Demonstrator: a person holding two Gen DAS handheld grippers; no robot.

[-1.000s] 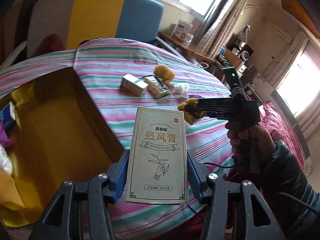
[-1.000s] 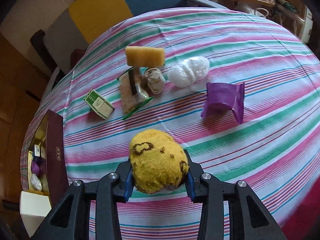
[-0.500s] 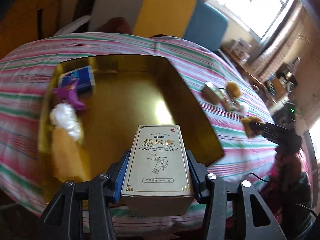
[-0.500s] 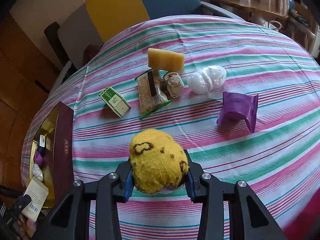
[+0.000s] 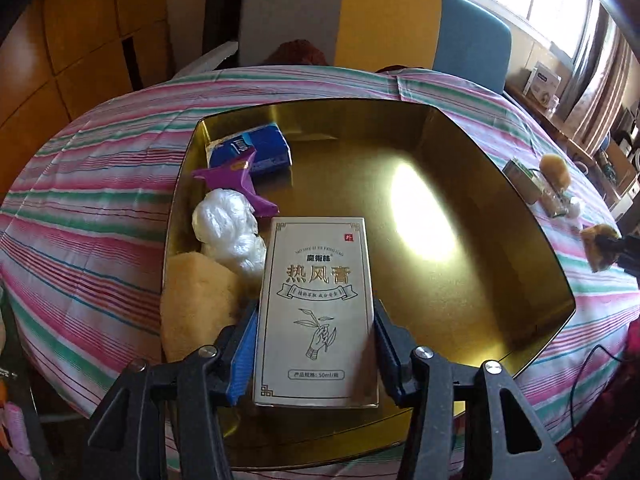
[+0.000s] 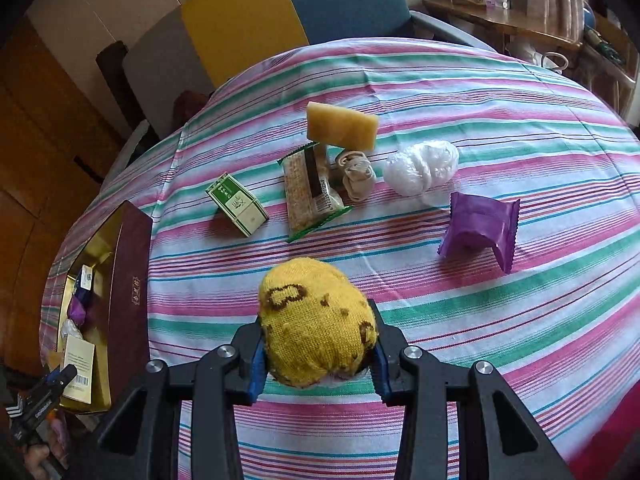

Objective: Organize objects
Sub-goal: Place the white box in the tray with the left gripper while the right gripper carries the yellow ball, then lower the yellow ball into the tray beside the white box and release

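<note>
My left gripper (image 5: 314, 344) is shut on a beige carton with Chinese print (image 5: 316, 312), held over the near edge of the gold-lined box (image 5: 460, 208). In the box's left part lie a blue packet (image 5: 252, 152), a purple wrapper (image 5: 240, 184), a white plastic wad (image 5: 228, 232) and a yellow sponge (image 5: 196, 304). My right gripper (image 6: 318, 356) is shut on a yellow knitted ball (image 6: 316, 324) above the striped tablecloth (image 6: 520, 320). The box (image 6: 132, 292) lies at the far left of the right wrist view.
On the cloth lie a green-white carton (image 6: 236, 204), a snack bar (image 6: 312, 192), a beige knot of cord (image 6: 356, 176), a yellow sponge (image 6: 342, 126), a white plastic wad (image 6: 420, 166) and a purple packet (image 6: 480, 228). A multicoloured chair (image 6: 256, 24) stands behind the table.
My left gripper has swung left with the carton, from over the cloth to over the gold box, and lowered toward it. My right gripper holds the ball almost still.
</note>
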